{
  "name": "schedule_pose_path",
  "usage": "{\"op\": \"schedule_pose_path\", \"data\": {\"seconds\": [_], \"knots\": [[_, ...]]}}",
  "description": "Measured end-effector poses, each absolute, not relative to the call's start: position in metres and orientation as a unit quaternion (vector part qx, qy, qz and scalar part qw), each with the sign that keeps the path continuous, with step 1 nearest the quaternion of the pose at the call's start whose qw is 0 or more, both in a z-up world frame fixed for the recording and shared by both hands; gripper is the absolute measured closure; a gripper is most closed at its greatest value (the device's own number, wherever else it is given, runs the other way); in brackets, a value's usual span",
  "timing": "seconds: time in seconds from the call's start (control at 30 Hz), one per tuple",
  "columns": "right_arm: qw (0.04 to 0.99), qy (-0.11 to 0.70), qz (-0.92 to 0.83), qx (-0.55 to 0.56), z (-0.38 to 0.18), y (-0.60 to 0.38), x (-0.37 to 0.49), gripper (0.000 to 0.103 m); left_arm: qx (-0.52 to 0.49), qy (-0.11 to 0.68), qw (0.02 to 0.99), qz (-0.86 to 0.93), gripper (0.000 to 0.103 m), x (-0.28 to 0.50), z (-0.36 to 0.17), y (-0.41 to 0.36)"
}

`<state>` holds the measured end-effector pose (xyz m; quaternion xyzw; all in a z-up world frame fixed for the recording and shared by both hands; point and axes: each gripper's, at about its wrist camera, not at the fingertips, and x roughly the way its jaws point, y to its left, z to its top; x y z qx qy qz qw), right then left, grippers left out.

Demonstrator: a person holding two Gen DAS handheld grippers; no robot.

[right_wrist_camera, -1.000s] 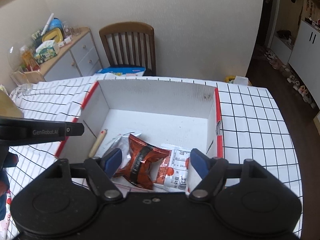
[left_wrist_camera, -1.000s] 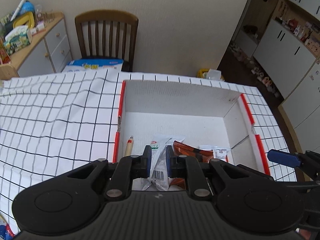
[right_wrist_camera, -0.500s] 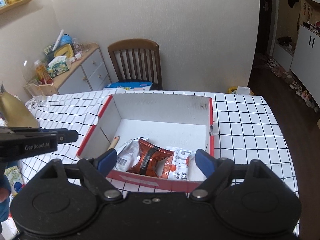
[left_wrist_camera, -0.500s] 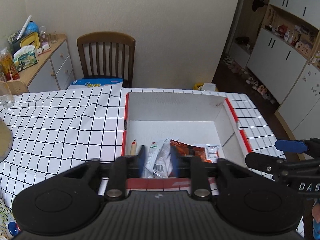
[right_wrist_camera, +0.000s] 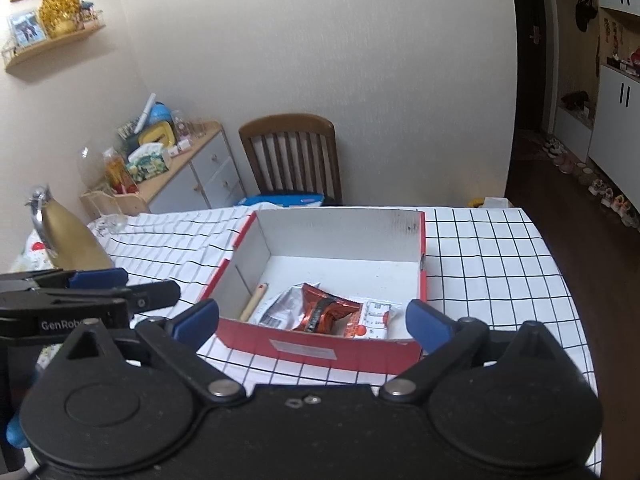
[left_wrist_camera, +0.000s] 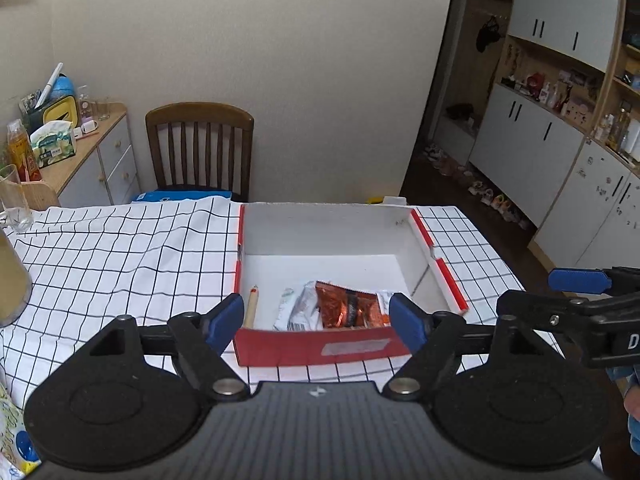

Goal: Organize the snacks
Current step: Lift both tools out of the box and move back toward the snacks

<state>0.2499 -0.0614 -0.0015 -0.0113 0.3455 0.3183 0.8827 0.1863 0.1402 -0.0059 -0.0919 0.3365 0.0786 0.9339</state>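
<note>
Holding both grippers clear: left gripper (left_wrist_camera: 316, 316) and right gripper (right_wrist_camera: 312, 320) were opening, nothing between their jaws. Snack packets (right_wrist_camera: 324, 312) lay in the red box (right_wrist_camera: 320, 346), 6 o'clock end, on the checked worktop (right_wrist_camera: 492, 260). Step judged: release done. Next: locating another loose snack.

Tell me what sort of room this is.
Most likely a dining area in a home: a table under a checked tablecloth, a wooden chair at its far side, a cluttered sideboard, and shoes lined up by the cabinets.
</note>
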Motion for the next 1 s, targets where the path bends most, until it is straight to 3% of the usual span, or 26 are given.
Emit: {"op": "schedule_pose_path", "data": {"seconds": [0.2, 0.37, 1.0], "knots": [[0.889, 0.327, 0.320, -0.017, -0.006, -0.077, 0.226, 0.000, -0.110, 0.341, 0.931, 0.073, 0.020, 0.162, -0.017, 0.136], [0.891, 0.326, 0.314, -0.023, -0.023, -0.089, 0.205, 0.000, -0.134, 0.350, 0.925, 0.063, 0.001, 0.145, -0.034, 0.132], [0.878, 0.391, 0.274, -0.023, -0.125, -0.112, 0.167, 0.001, -0.134, 0.413, 0.897, 0.088, 0.000, 0.137, -0.111, 0.115]]}}
